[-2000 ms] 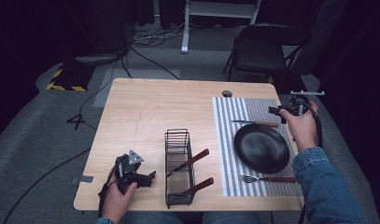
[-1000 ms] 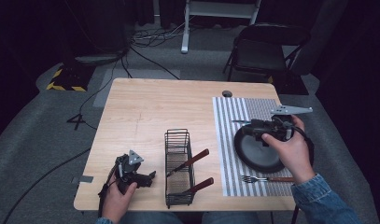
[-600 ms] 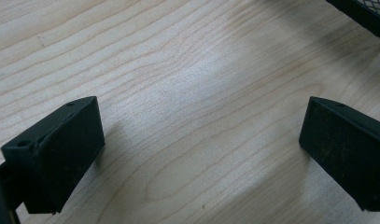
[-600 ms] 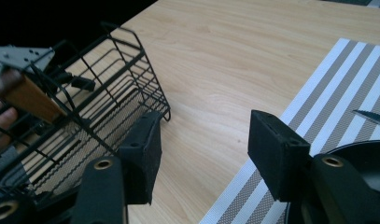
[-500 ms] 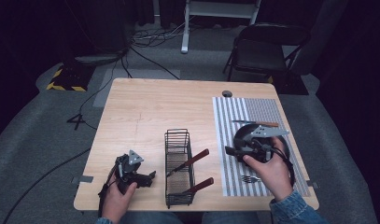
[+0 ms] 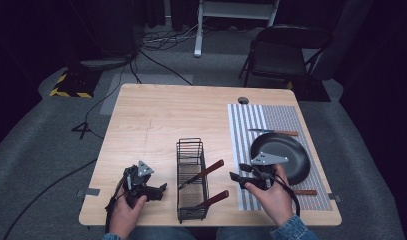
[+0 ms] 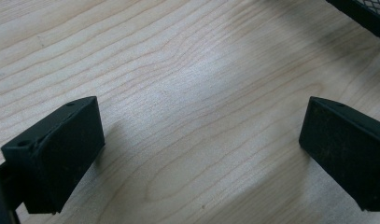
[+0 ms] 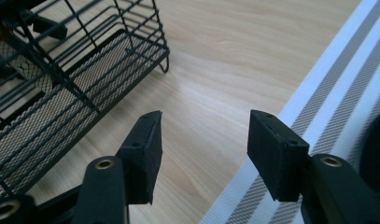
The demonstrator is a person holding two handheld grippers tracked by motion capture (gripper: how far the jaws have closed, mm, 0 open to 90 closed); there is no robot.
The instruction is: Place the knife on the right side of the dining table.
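Note:
A black wire basket (image 6: 192,180) stands near the table's front middle, with two wooden-handled utensils (image 6: 207,171) sticking out of its right side. My right gripper (image 6: 236,176) is open, low over the left edge of the striped placemat (image 6: 246,130), its jaws pointing left at the basket (image 8: 52,93). Its fingertips (image 8: 148,140) hold nothing. A black plate (image 6: 283,156) lies on the placemat just right of that hand. My left gripper (image 6: 161,190) rests at the front left, open over bare wood (image 7: 197,116), with nothing between its pads (image 7: 61,149).
A wooden-handled knife (image 6: 273,132) lies behind the plate. Another wooden handle (image 6: 305,192) shows in front of it. A small round hole (image 6: 243,100) sits in the table's far edge. A folding chair (image 6: 281,55) stands beyond the table.
My right gripper has swung from the table's right edge, across the plate, down to the placemat's left edge near the basket. The left gripper has stayed put.

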